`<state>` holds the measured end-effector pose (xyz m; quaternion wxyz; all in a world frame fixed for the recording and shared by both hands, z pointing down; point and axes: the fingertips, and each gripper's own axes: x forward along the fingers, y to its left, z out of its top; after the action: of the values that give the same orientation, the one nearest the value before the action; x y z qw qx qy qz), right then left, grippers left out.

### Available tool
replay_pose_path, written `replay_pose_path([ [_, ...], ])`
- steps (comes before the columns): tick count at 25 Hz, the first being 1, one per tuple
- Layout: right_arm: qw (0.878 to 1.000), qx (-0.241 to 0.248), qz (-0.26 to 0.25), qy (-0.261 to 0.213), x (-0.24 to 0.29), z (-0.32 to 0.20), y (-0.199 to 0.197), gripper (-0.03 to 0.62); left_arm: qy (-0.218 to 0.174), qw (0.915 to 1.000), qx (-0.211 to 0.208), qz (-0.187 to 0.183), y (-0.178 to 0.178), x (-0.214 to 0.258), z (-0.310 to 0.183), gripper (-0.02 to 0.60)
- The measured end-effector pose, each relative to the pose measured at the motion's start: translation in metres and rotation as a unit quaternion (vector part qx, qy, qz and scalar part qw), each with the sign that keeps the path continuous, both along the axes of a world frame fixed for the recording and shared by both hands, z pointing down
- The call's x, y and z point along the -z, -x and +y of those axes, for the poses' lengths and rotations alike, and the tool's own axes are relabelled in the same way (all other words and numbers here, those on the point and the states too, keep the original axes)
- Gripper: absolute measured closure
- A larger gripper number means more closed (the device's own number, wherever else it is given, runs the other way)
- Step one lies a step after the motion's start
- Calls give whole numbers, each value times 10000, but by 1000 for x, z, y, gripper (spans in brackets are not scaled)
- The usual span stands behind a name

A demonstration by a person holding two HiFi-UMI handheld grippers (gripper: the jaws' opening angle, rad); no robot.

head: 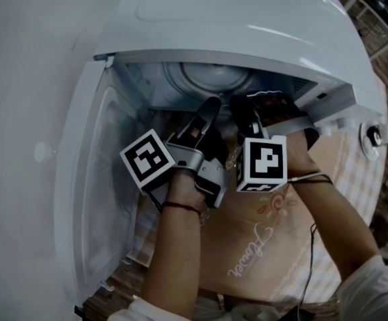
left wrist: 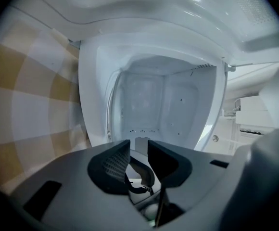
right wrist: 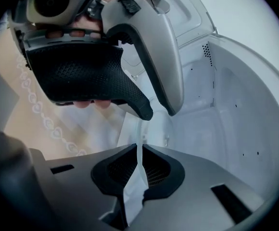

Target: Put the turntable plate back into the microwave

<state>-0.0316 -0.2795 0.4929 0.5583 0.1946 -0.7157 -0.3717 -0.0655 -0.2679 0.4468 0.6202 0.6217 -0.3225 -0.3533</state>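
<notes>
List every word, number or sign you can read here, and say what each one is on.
"Flower", in cursive and only a likely reading: on the cloth.
Black-and-white square markers, no letters or numbers: on the left cube and the right cube.
Microwave: no readable print shows.

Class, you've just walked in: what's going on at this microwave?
A person reaches into the open microwave with a gripper in each hand. The right gripper is clamped on the edge of the glass plate inside the cavity. The left gripper is open and empty, its tips close beside that edge. Whether the plate is seated yet cannot be told.
</notes>
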Motion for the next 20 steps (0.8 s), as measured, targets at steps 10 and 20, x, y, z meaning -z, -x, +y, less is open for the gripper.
replay_pose_path([
  [10,9993,-103,-242,266,0,0,0,543,109,9998,110,96,-2,-9,-8,472],
  [20,9991,145,112,391,-3,2,0,543,156,9998,6,79,-10,-14,-20,497],
])
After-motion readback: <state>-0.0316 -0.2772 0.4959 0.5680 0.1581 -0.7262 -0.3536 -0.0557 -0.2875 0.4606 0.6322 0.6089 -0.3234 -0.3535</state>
